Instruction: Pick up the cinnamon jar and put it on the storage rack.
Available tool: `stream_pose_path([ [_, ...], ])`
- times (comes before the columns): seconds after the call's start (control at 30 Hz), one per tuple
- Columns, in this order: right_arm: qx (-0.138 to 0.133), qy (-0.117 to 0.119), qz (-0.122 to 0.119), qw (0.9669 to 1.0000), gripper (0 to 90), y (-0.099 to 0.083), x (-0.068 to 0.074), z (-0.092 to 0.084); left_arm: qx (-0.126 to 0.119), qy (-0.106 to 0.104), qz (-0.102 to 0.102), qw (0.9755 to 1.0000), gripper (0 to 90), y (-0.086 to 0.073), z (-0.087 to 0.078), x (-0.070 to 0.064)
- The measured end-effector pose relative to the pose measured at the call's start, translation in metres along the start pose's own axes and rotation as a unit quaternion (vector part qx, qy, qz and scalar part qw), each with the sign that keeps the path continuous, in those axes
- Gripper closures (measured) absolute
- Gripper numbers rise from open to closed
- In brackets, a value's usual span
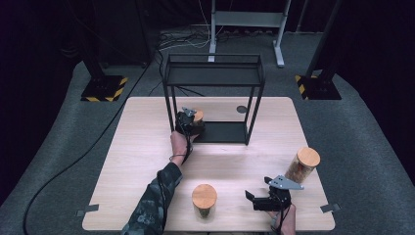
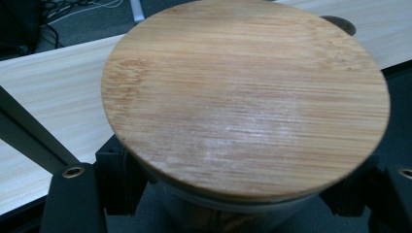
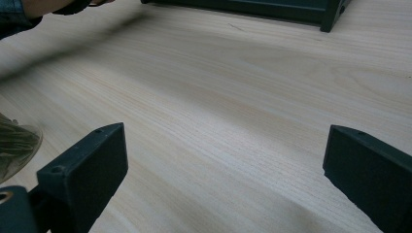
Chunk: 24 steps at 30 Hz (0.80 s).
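Note:
A glass jar with a round bamboo lid (image 2: 243,97) stands at the left end of the black rack's lower shelf (image 1: 227,132). My left gripper (image 1: 188,122) is shut on it: in the left gripper view (image 2: 233,206) both black jaws press the glass just below the lid. My right gripper (image 1: 252,198) hovers low over the table's front right, pointing left. Its jaws are open in the right gripper view (image 3: 223,170), with bare wood between them.
The two-tier black wire rack (image 1: 214,73) stands at the back middle of the wooden table (image 1: 142,147). A second lidded jar (image 1: 204,199) stands near the front edge, its glass (image 3: 14,145) just left of my right gripper. A third jar (image 1: 303,164) stands at right.

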State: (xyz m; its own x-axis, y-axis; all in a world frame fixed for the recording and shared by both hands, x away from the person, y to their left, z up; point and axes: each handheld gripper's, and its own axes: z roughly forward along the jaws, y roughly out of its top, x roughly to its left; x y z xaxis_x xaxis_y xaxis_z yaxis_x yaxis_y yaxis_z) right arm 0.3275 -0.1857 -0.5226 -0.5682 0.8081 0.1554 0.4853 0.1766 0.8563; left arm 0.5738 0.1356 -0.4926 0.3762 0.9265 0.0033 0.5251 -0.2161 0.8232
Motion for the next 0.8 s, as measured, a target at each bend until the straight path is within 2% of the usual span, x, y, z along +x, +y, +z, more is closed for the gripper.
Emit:
stream_pose_path([
  [0.13, 0.000, 0.000, 0.000, 1.0000, 1.7, 0.000, 0.000, 0.000, 0.013, -0.002, -0.009, 0.9999, 16.7, 0.002, -0.001, 0.002],
  [0.37, -0.001, 0.000, 0.000, 1.0000, 1.7, 0.000, 0.000, 0.000, 0.030, -0.003, -0.010, 0.9995, 7.6, 0.009, -0.005, 0.001],
  [0.43, 0.000, 0.000, 0.001, 1.0000, 1.7, 0.000, 0.000, 0.000, 0.034, 0.007, 0.000, 0.9994, 5.1, 0.012, -0.007, -0.002],
  [0.7, 0.000, 0.000, 0.001, 1.0000, 1.7, 0.000, 0.000, 0.000, 0.034, 0.013, 0.012, 0.9993, 1.7, 0.025, -0.015, -0.004],
  [0.8, 0.000, 0.000, 0.001, 1.0000, 1.7, 0.000, 0.000, 0.000, 0.033, 0.021, 0.017, 0.9991, 1.2, 0.030, -0.019, -0.005],
])
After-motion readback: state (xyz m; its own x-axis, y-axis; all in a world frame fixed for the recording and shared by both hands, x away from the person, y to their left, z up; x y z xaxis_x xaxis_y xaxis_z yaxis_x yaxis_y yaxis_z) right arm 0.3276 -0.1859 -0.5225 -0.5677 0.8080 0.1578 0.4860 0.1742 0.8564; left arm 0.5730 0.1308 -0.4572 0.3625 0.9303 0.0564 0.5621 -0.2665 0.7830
